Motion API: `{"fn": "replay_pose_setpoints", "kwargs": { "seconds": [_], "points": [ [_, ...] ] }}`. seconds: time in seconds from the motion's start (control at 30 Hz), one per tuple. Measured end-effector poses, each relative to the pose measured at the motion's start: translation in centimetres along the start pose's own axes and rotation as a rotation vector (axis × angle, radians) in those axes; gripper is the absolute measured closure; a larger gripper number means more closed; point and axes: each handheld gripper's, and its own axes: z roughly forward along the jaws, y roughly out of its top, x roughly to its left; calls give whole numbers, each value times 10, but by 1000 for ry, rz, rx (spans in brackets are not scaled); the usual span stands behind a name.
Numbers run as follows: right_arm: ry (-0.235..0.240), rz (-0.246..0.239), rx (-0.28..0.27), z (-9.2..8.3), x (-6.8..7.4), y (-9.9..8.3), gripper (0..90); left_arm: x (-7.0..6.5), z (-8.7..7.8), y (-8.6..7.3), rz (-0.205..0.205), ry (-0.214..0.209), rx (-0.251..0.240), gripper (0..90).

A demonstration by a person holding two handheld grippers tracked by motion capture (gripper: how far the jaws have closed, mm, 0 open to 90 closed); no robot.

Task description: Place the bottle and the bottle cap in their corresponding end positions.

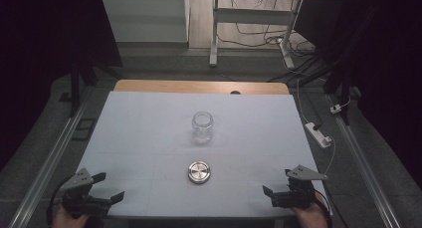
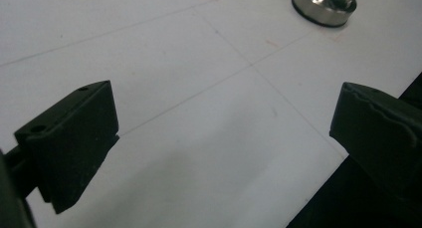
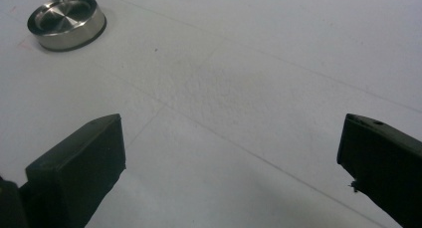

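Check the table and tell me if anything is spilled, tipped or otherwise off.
Nothing stands out. The glass jar stands upright and open, apart from its metal lid, which lies flat nearer the person. No spill shows on the white table. The left gripper and right gripper are open at the near corners.

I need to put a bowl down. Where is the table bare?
Bare: both sides of the glass jar and metal lid, out to the table edges, and the strip behind the jar. Crowded: the near corners, with the left gripper and right gripper.
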Motion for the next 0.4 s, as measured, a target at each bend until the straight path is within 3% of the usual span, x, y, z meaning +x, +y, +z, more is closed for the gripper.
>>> {"fn": "replay_pose_setpoints", "kwargs": {
  "seconds": [0.3,0.4],
  "points": [
    [-21,10,33,-5,0,-8,0,-4,-1,-3,11,46,38,0],
    [-29,13,31,-6,0,-9,0,-3,1,-2,8,40,47,0]
  ]
}}
